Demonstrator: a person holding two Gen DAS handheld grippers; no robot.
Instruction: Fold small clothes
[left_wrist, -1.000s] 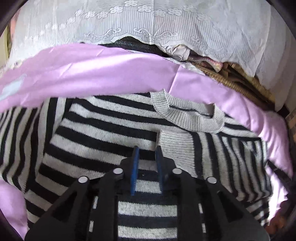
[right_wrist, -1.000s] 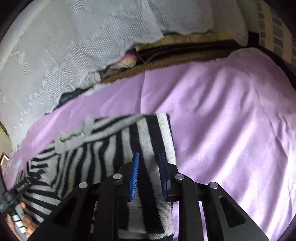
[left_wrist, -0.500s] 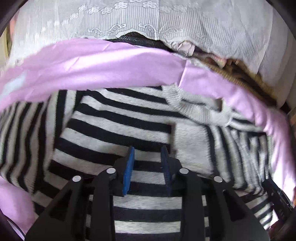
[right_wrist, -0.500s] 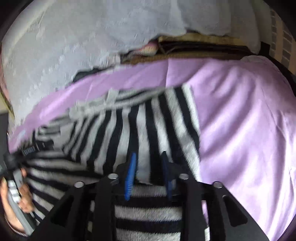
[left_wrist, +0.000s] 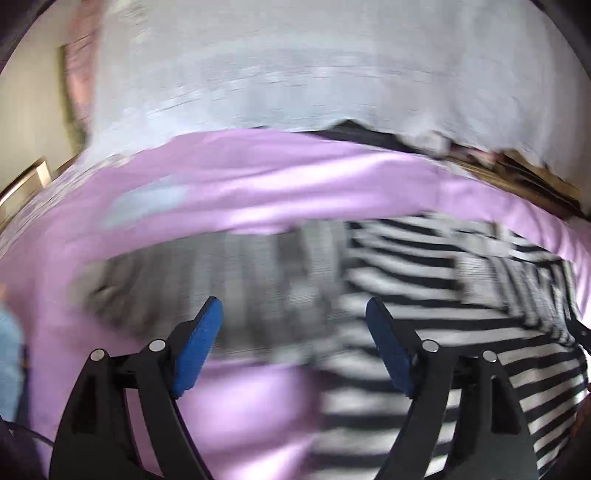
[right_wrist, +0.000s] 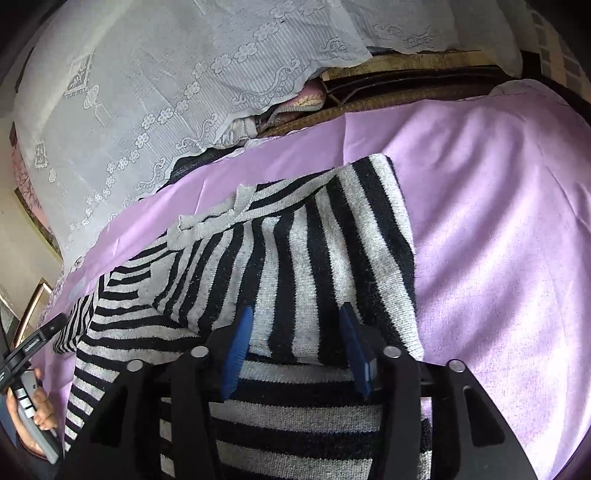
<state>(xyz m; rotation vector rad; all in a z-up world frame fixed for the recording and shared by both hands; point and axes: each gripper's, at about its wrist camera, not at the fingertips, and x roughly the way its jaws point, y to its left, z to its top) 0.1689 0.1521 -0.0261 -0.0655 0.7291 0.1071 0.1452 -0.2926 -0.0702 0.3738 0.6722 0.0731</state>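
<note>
While the left wrist view is smeared with blur, the right wrist view is sharp, so most detail comes from the latter.

Sweater: a black-and-grey striped sweater (right_wrist: 295, 266) lies on the lilac sheet (right_wrist: 498, 221), its right side folded over the body so the stripes there run lengthwise across the crosswise stripes beneath; a grey ribbed neckband shows at its far edge.

Containers: no box or basket shows in either view; the sheet alone bears the sweater.

Right gripper (right_wrist: 295, 325): jaws have just been opening and stand apart over the folded panel, with a strip of knit seen between the blue pads; the pads do not pinch it, so the cloth is released.

Left gripper (left_wrist: 293, 310): jaws have just been opening, now spread wide and gripping nothing, over the sweater's blurred left edge and bare sheet.

Only in the right view: a hand (right_wrist: 33, 413) holding the left gripper's handle at the lower left, and the flower pattern of the white lace cloth (right_wrist: 166, 74).

Only in the left view: the sweater's (left_wrist: 443, 295) left part, too blurred to read its folds.
</note>
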